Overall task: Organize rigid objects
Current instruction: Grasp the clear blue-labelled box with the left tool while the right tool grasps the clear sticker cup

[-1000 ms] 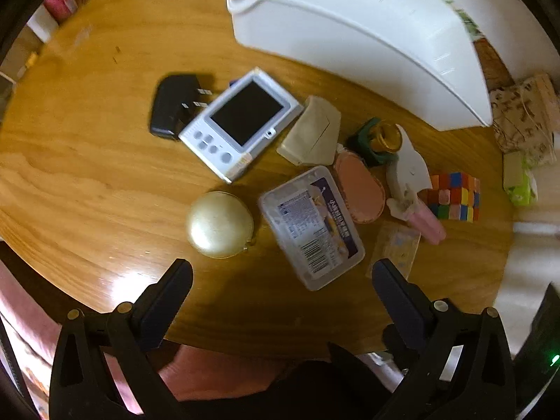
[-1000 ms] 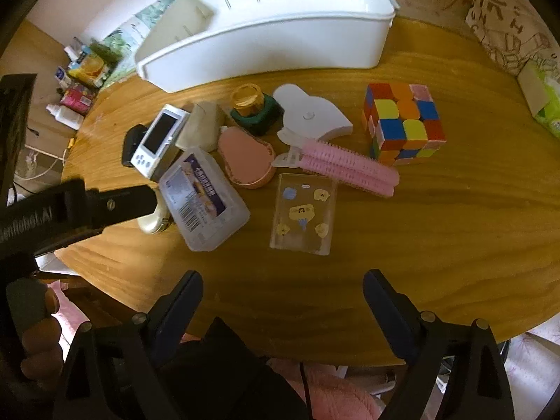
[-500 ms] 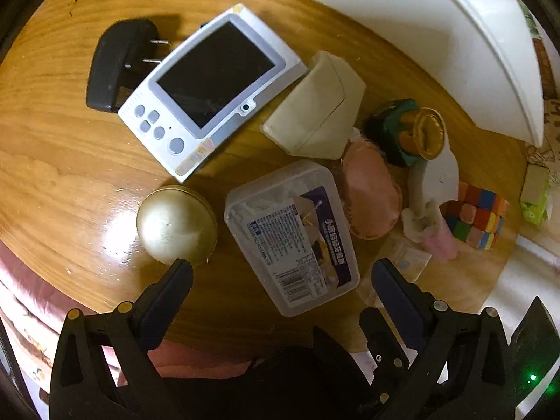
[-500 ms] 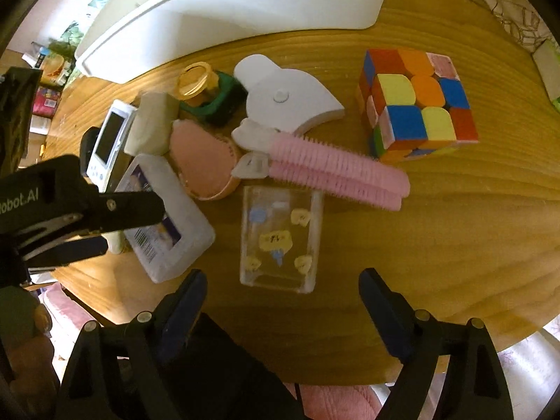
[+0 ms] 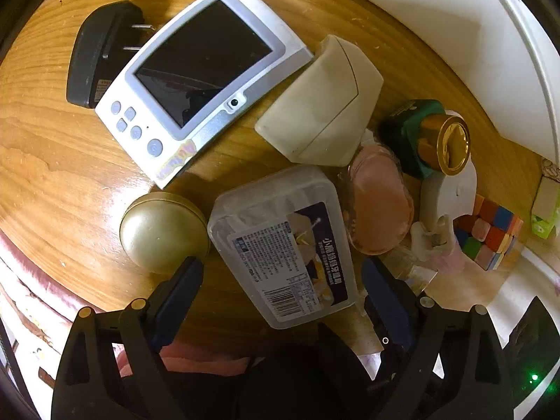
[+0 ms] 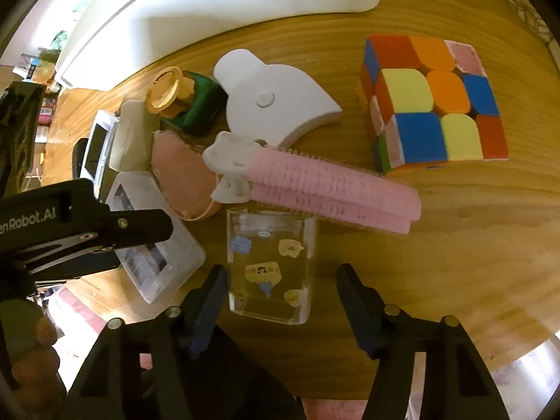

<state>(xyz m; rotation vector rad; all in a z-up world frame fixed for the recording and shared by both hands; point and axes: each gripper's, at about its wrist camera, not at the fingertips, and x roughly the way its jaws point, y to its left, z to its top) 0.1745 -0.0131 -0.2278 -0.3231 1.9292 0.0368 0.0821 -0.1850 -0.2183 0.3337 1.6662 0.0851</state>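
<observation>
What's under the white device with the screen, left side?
The black plug adapter sits partly under the white screen device: its prongs and right edge disappear beneath the device's corner. Whatever else lies under the device is covered; only wooden table shows around it.

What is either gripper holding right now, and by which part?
Nothing. The left gripper straddles the labelled plastic box, the right gripper the clear sticker case; both are open.

Both tools descended toward bench. Left tool (image 5: 280,280) closed in w/ jaws wide, straddling labelled plastic box (image 5: 283,245). Right tool (image 6: 280,290) advanced, jaws wide, flanking clear sticker case (image 6: 269,266).
</observation>
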